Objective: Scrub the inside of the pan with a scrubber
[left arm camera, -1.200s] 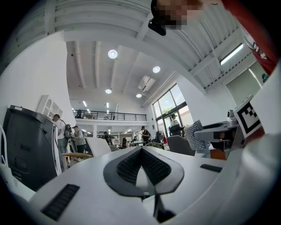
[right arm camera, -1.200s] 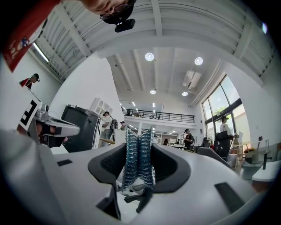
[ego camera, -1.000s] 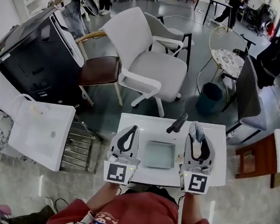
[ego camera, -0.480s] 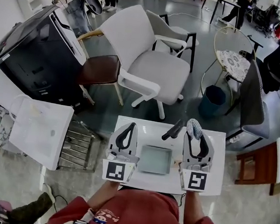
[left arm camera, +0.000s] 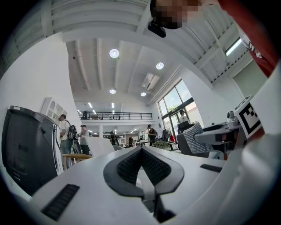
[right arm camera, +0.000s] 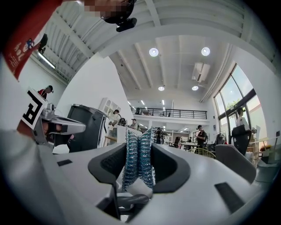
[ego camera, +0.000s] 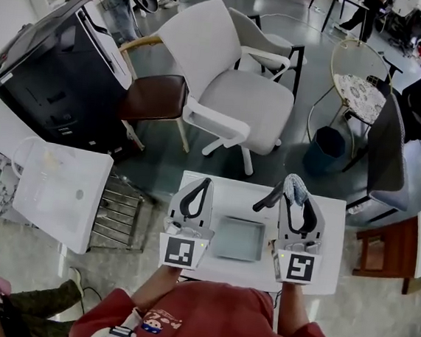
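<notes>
A square grey pan (ego camera: pixel 238 238) lies on the small white table (ego camera: pixel 227 192), its black handle (ego camera: pixel 267 198) pointing away to the far right. My left gripper (ego camera: pixel 203 181) is raised just left of the pan; its fingertips meet with nothing between them (left arm camera: pixel 140 149). Just right of the pan, my right gripper (ego camera: pixel 296 188) is shut on a blue-silver mesh scrubber (ego camera: pixel 295 185). In the right gripper view the scrubber (right arm camera: pixel 138 158) stands squeezed between the pads, with the right gripper (right arm camera: pixel 138 151) aimed up at the room. The left gripper view shows the scrubber (left arm camera: pixel 197 138) off to the right.
Beyond the table stand a white office chair (ego camera: pixel 233 85) and a brown-seated chair (ego camera: pixel 154 99). A black cabinet (ego camera: pixel 50 67) and a white side table (ego camera: pixel 60 190) are to the left. A blue bin (ego camera: pixel 329 149) and a grey chair (ego camera: pixel 385 159) are to the right.
Both grippers keep their places on either side of the pan. The right one still holds the scrubber. Only the head view has shifted a little.
</notes>
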Motion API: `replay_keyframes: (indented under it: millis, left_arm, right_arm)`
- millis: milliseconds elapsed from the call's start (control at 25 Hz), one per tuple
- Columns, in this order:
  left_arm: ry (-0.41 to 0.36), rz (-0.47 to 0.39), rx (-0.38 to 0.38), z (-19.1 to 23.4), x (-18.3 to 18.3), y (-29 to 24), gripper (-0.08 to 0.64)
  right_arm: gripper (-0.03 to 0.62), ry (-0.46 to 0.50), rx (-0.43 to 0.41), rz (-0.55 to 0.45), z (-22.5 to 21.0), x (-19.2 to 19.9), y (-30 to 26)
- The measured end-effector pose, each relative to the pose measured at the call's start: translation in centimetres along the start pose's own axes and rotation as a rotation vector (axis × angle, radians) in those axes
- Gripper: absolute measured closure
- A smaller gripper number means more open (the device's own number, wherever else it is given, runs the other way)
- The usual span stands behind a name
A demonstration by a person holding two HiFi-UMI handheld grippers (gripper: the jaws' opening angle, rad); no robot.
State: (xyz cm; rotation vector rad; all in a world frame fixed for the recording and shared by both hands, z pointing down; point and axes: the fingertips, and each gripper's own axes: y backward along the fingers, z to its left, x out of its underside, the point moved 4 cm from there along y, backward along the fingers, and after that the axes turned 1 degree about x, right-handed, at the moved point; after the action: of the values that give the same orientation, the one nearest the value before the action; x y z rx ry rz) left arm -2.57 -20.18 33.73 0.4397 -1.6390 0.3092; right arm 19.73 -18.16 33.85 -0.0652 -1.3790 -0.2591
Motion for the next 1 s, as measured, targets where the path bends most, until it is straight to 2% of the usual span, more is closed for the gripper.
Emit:
replay_keyframes:
  millis: [360,520,720,1000]
  left_arm:
    - [0.014,0.076,-0.016,0.6,3.3,1.1,0.552]
    - [0.053,0.084,-0.012,0.2,5.1,2.1,0.552]
    - [0.062,0.163,-0.024,0.8,8.2,4.0,0.552]
    - [0.084,0.179,-0.017,0.4,12.1,5.9,0.552]
  right_arm:
    - [0.411,0.007,-0.082,0.099,2.4,2.1,-0.2]
    - [0.411,0.036,-0.144,0.127,4.2,3.4,0.3]
    - [0.411,-0.01,-0.229,0.257,6.5,5.5,2.1]
    - [0.411,0.051,-0.376,0.377,9.9,9.8,3.1]
